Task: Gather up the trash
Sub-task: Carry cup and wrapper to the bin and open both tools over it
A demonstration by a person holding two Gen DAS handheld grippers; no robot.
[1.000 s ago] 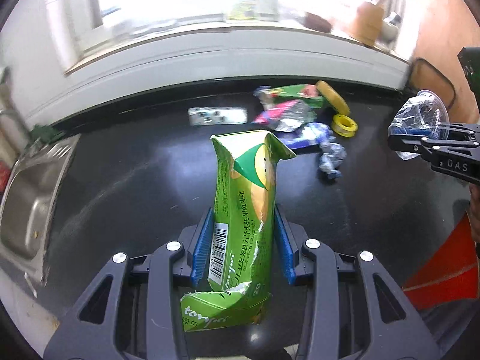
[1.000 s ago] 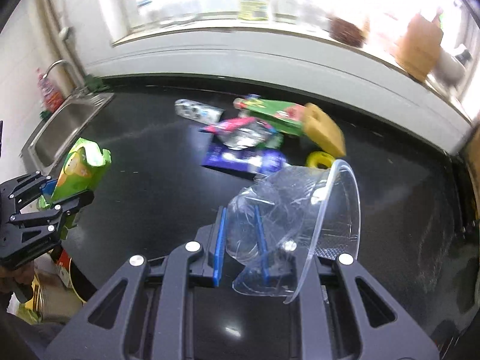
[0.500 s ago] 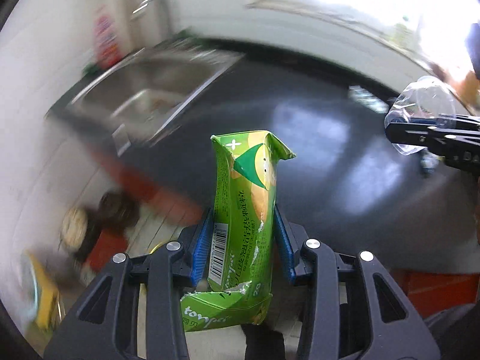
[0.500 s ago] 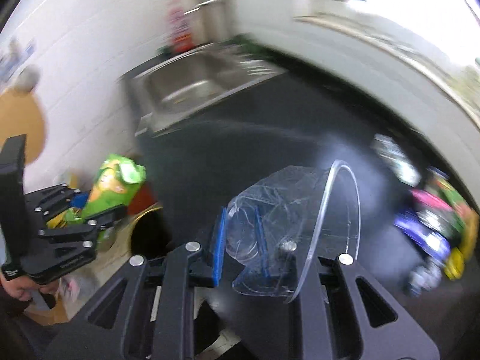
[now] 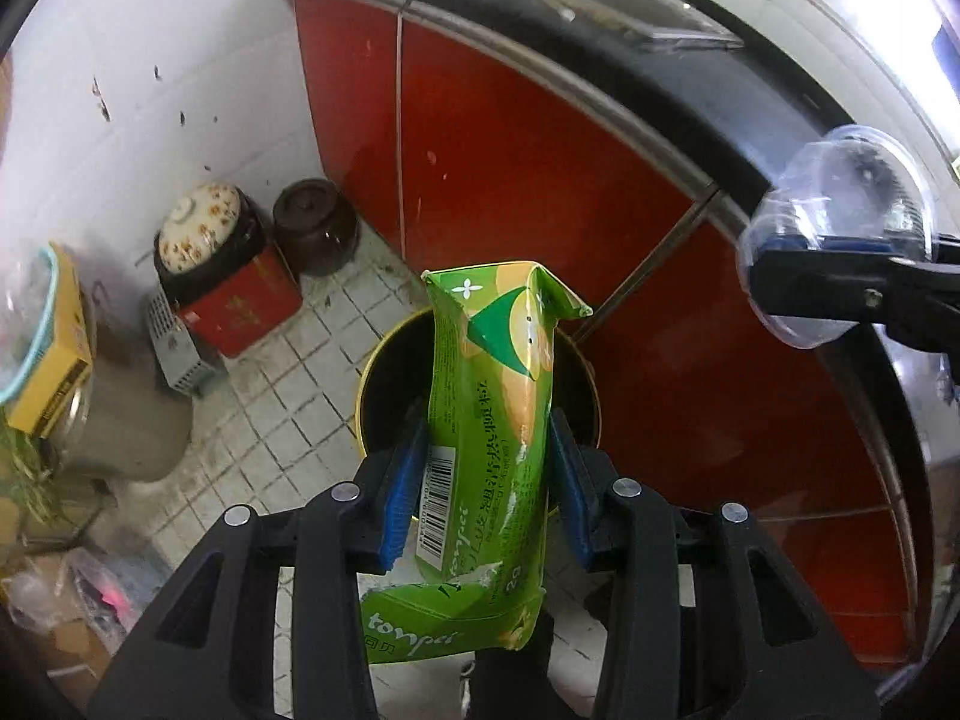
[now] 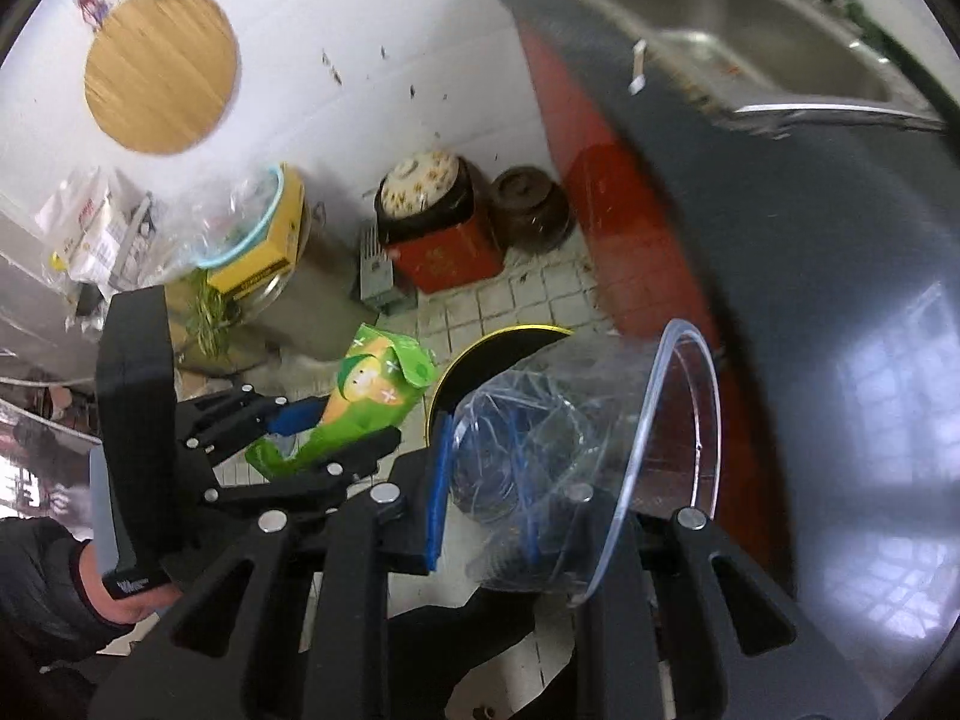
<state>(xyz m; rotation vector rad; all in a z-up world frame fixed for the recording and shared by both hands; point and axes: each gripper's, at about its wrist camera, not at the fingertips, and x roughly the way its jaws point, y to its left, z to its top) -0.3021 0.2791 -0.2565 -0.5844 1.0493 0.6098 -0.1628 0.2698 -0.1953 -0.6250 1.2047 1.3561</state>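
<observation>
Below my left gripper [image 5: 487, 486], in the left wrist view, sits the trash bin [image 5: 384, 372], a dark round tub with a yellow rim standing on the tiled floor. My left jaws are clamped on the green snack packet [image 5: 489, 420], 1 blue pad on each side of it. The packet's long axis runs forward along the fingers, and its torn top points out over the bin's mouth. I judge this gripper the nearer of the 2 to the bin, and letting go should drop the packet inside. Nothing lies between packet and bin. Beyond the bin rise the red cabinet doors [image 5: 540, 138]; left of it stand a red box [image 5: 240, 300] topped by a flowered lid and a brown jar [image 5: 315, 225]. Up and to the right of the bin, my right gripper [image 5: 840, 294] carries the clear plastic cup [image 5: 840, 192].

From the right wrist view, my right gripper [image 6: 486, 492] pinches the crumpled wall of the clear plastic cup [image 6: 576, 450], its open rim tilted to the right. The bin [image 6: 504, 339] shows just past the cup, partly hidden by it. Left of the bin, the left gripper [image 6: 333, 426] grips the green packet [image 6: 366, 396]. Right of the bin run the dark countertop [image 6: 840, 300] and the steel sink [image 6: 750, 18].
</observation>
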